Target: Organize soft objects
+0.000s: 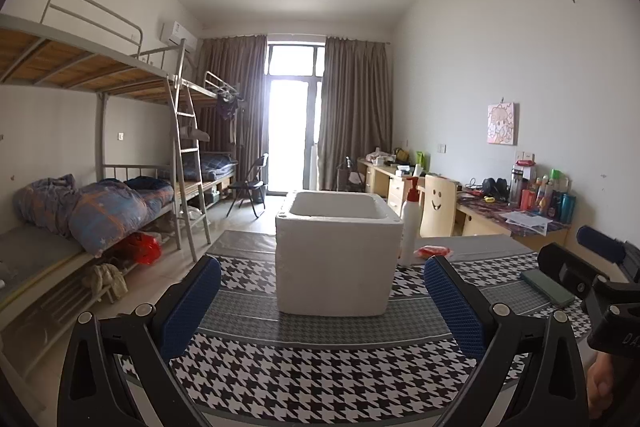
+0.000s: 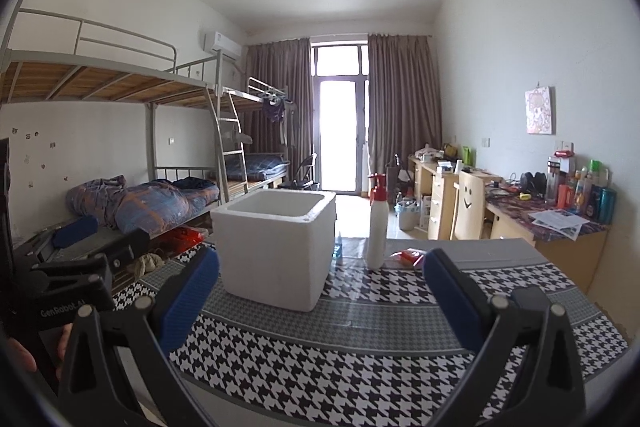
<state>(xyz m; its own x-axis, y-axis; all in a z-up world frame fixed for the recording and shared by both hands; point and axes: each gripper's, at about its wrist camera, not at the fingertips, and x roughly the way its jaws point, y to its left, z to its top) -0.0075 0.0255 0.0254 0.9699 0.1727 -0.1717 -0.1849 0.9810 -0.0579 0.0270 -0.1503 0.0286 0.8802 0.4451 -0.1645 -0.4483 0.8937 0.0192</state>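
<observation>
While nothing soft is yet held, both claws spread wide and empty: left gripper (image 1: 322,291) and right gripper (image 2: 320,289), hovering low over the houndstooth tablecloth (image 1: 304,379). White foam box (image 1: 336,259) standing open-topped at 12 o'clock of the left view, just left of centre in the right view, likely the bin for sorting. Just beside it at 2 o'clock, a white pump bottle (image 2: 378,227), upright; at its foot a red soft packet (image 2: 408,257), lying flat and partly hidden behind the right pad. A green flat item (image 1: 546,287) at 3 o'clock in the left view, nature unclear. Best to reach the red packet with the right claw, coming in low, clear of the bottle so as not to tip it; pinch lightly, lift above the box rim, then release inside.
</observation>
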